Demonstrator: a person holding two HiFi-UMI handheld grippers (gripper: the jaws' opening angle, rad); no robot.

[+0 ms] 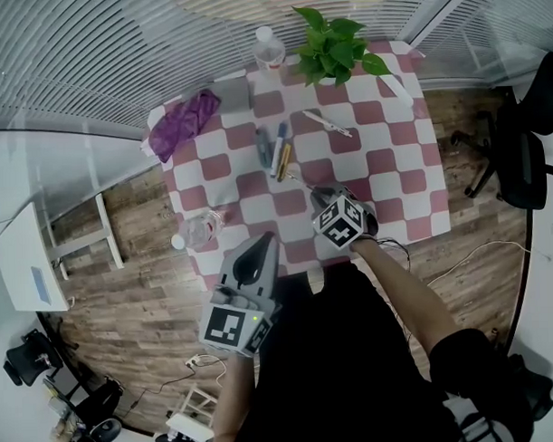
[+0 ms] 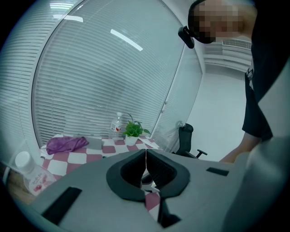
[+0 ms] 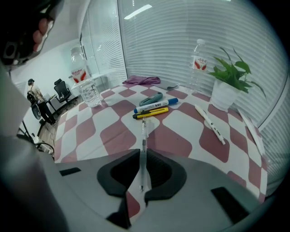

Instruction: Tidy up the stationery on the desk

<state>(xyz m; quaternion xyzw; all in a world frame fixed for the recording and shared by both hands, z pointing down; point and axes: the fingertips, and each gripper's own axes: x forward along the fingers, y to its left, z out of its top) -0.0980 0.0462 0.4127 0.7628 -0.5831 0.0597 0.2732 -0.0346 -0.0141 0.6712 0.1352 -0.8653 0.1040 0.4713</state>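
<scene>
One clear pen (image 3: 144,134) is the thing in hand now. My right claw (image 3: 143,158) is clamped on its barrel, with both pads pressed to it from the sides. The pen lies along the line of the jaws. Its far part sticks out ahead and comes down to the checkered tablecloth (image 3: 104,131), or very near it; I cannot tell if it touches. I think I hold it by the back half so that the front end is free to be aimed.

That end points at a small group just beyond: a yellow pen (image 3: 152,112), a blue marker (image 3: 159,103) and a grey-green piece (image 3: 152,98) that I cannot name. They all lie close together and almost parallel. My judgement is that this group is the gathering place and the clear pen should join it, so the low, flat hold suits laying it down beside them.

A white pen (image 3: 210,122) lies apart to the right, nearer to the potted plant (image 3: 229,86), and is probably the next one to collect. A water bottle (image 3: 86,88) stands near the left edge, and a purple cloth (image 3: 142,80) lies at the far side.

My left claw (image 2: 146,170) has its jaws together with nothing between them. It hangs off the near edge of the table, I suppose because one claw is enough for a pen.
</scene>
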